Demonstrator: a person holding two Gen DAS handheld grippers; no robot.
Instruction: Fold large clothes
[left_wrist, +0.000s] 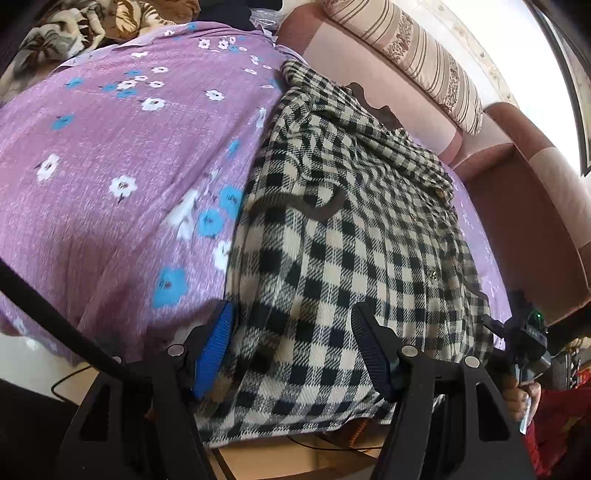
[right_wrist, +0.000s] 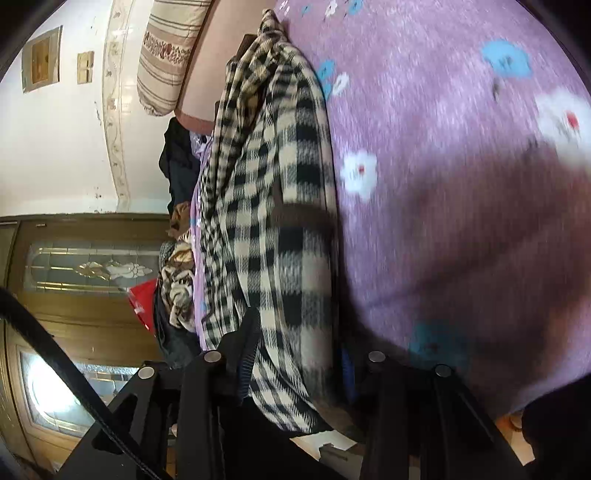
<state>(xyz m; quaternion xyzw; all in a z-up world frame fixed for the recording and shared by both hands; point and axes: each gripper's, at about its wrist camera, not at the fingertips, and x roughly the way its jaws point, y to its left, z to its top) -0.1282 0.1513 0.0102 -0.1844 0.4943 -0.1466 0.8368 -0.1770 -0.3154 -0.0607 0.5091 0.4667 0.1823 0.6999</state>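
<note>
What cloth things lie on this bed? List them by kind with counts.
Checked coat: 1
Floral purple sheet: 1
Striped pillow: 1
Brown patterned blanket: 1
Total: 4

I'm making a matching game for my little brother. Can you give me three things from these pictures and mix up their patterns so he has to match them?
Things:
1. coat
2. bed sheet
3. long pillow

Patterns:
A. cream with brown stripes
B. black and cream checks
C. purple with white and blue flowers

Right pairs: 1-B, 2-C, 3-A
</note>
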